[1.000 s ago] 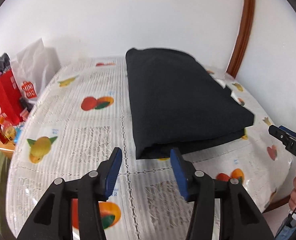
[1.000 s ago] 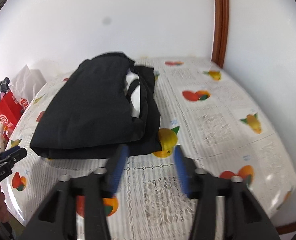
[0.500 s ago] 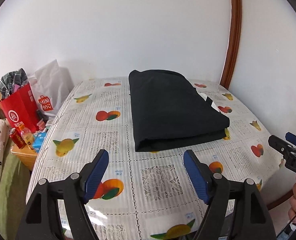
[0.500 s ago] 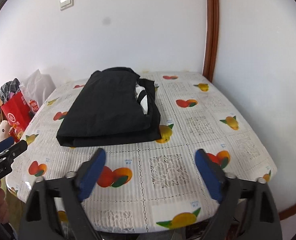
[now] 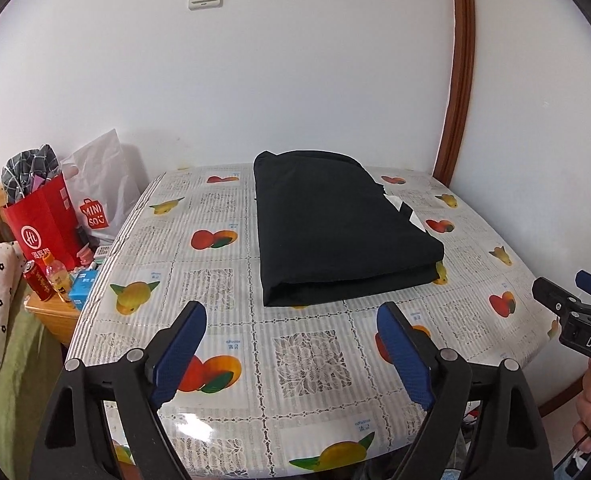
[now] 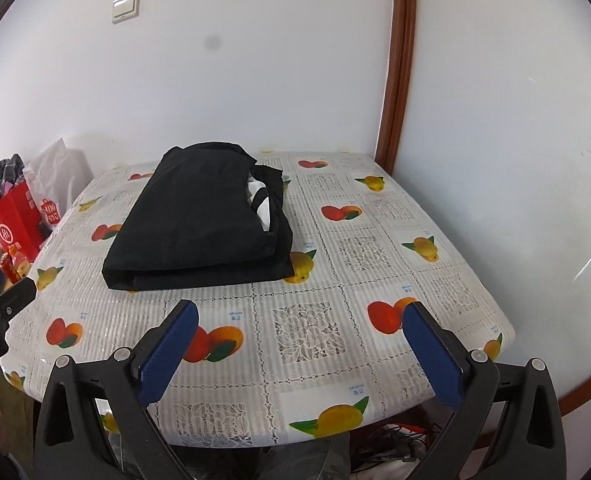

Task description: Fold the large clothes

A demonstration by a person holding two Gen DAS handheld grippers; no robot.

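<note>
While the folded black garment [image 5: 343, 224] lies on the table [image 5: 307, 360], left gripper [image 5: 291, 356] and right gripper [image 6: 299, 354] gape wide — empty.

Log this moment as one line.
left gripper: open, clear | right gripper: open, clear | black garment: folded on table

"MINI SOU" stands in white on a red bag-shaped logo on the white plastic bag [image 5: 103, 184], just right of the red paper bag [image 5: 41, 222], which bears a circled "HL" mark. "DAS" stands on the right gripper [image 5: 587, 336].
</note>
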